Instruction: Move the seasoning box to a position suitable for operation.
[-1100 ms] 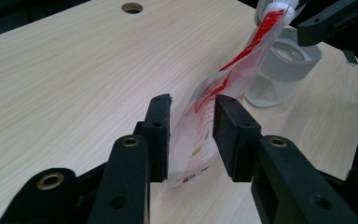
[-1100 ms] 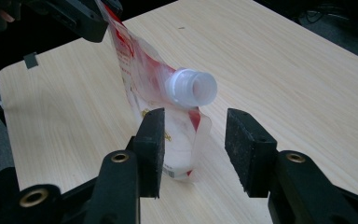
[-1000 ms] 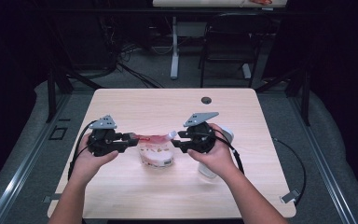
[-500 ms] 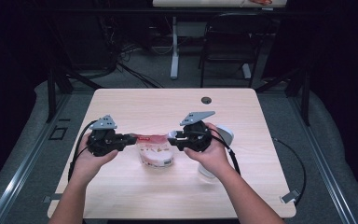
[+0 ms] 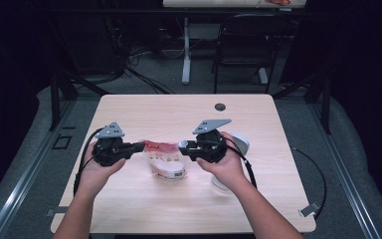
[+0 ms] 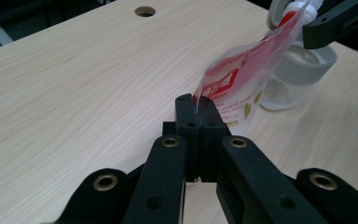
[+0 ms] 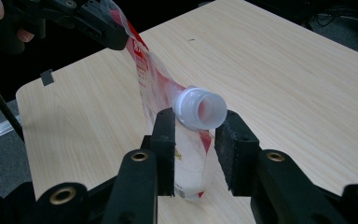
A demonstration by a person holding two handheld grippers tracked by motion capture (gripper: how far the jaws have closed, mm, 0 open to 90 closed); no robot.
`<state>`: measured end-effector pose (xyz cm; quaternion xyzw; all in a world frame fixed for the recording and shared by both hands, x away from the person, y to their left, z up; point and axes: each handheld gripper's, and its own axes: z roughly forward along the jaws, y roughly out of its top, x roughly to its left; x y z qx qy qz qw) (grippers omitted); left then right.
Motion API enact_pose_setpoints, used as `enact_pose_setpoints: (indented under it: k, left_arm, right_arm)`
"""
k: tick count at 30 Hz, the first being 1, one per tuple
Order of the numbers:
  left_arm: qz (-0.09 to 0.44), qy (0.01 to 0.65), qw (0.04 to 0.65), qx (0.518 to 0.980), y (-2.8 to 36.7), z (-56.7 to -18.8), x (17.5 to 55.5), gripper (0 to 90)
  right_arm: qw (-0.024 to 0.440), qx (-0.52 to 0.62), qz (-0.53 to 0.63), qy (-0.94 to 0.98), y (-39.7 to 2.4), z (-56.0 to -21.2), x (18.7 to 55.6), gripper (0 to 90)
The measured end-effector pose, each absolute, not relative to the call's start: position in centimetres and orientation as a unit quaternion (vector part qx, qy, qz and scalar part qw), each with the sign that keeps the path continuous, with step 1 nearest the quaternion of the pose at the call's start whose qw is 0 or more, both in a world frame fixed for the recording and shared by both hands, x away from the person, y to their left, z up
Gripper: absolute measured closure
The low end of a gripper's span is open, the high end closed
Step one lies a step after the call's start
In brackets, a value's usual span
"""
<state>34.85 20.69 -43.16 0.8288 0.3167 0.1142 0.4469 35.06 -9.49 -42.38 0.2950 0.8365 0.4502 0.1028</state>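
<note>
A clear pouch with red print (image 5: pixel 165 160) hangs over the wooden table (image 5: pixel 179 209), stretched between both grippers. My left gripper (image 5: pixel 138 146) is shut on the pouch's flat top corner; in the left gripper view its jaws (image 6: pixel 196 100) pinch the film of the pouch (image 6: pixel 235 84). My right gripper (image 5: pixel 183 145) comes in from the right. Its jaws (image 7: pixel 198 126) have just been closing and now touch both sides of the white screw spout (image 7: pixel 200 108) of the pouch (image 7: pixel 144 70). The pouch's bottom edge rests on the table.
A white round container (image 5: pixel 239 144) stands on the table behind my right hand, also seen in the left gripper view (image 6: pixel 303 70). A dark cable hole (image 5: pixel 220 106) sits near the far edge. Chairs and cables lie on the floor beyond.
The right gripper's jaws have drawn in around the white spout. The left jaws have closed on the pouch corner. Both hands keep their place.
</note>
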Motion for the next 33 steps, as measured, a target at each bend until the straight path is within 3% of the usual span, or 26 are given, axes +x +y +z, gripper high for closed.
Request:
enact_pose_setpoints:
  k: [27, 33]
  left_arm:
    - [0.072, 0.266, 0.47, 0.838, 15.7, -44.0, 34.6, 89.7]
    - [0.071, 0.267, 0.476, 0.835, 16.0, -43.9, 34.5, 78.2]
  right_arm:
    - [0.111, 0.302, 0.387, 0.864, -13.7, -41.2, 30.1, 69.1]
    - [0.097, 0.299, 0.389, 0.866, -13.9, -40.8, 30.2, 62.1]
